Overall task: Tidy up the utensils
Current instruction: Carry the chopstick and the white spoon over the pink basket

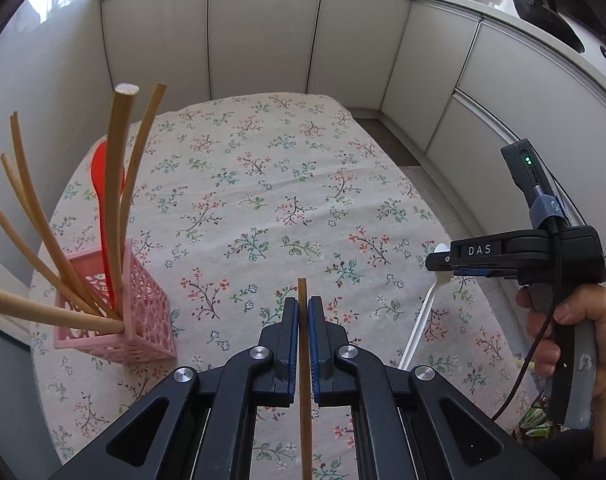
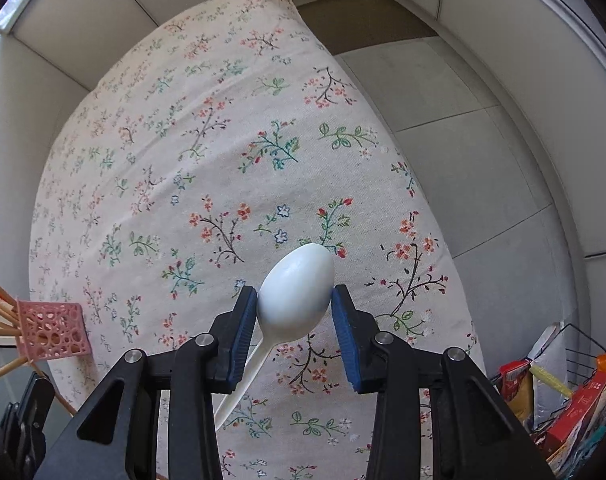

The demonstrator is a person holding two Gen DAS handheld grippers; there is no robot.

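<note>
Floral tablecloth (image 2: 207, 152), spoon bowl (image 2: 297, 292) visible rightside only

One pink holder (image 1: 143, 312), one red spoon (image 1: 103, 184), one white spoon (image 2: 295, 296), seven wooden sticks (image 1: 119, 184) counting the held one.

Left wrist view: looks steeply down along its tongs (image 1: 303, 312) over the floral worktop (image 1: 263, 184).
Right wrist view: steeper, closer to the cloth.
Shared: worktop, pink basket (image 1: 115, 312).

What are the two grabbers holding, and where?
Left gripper pinches a chopstick near its upper end. Right gripper holds a white spoon by its bowl.
</note>
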